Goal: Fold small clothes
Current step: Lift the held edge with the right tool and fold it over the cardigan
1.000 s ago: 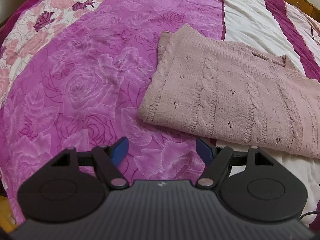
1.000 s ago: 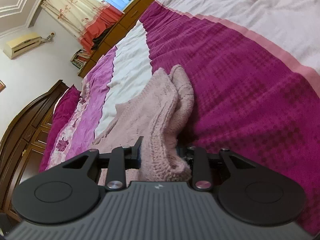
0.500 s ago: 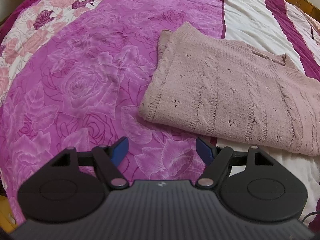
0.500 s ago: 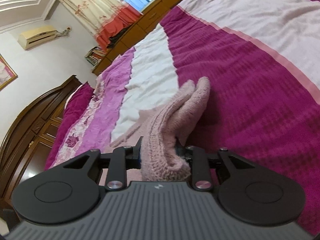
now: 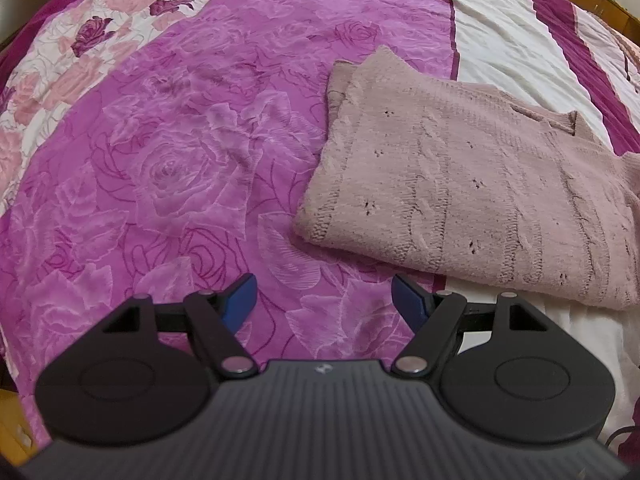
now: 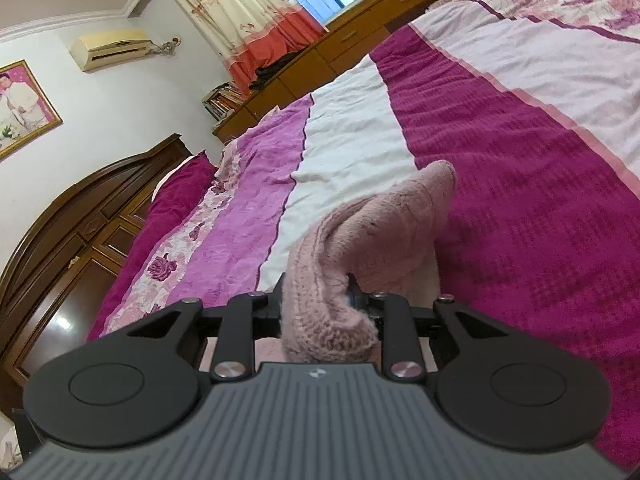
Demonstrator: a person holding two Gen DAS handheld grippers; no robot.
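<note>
Bedspread (image 5: 168,168) carries sweater (image 5: 472,184) at two o'clock; left gripper (image 5: 324,300) gapes empty, right gripper (image 6: 316,312) pinches its edge, evidently for folding.

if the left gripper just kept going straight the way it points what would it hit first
Probably the bedspread: the left gripper tilts down at bare purple rose fabric, jaws open and empty. The pink knitted sweater lies off to the right of that line, though depth is hard to judge.

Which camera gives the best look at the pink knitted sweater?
The left wrist view: the sweater lies spread on the bedspread, cable pattern visible. The right wrist view shows only a bunched end clamped in the right gripper.
</note>
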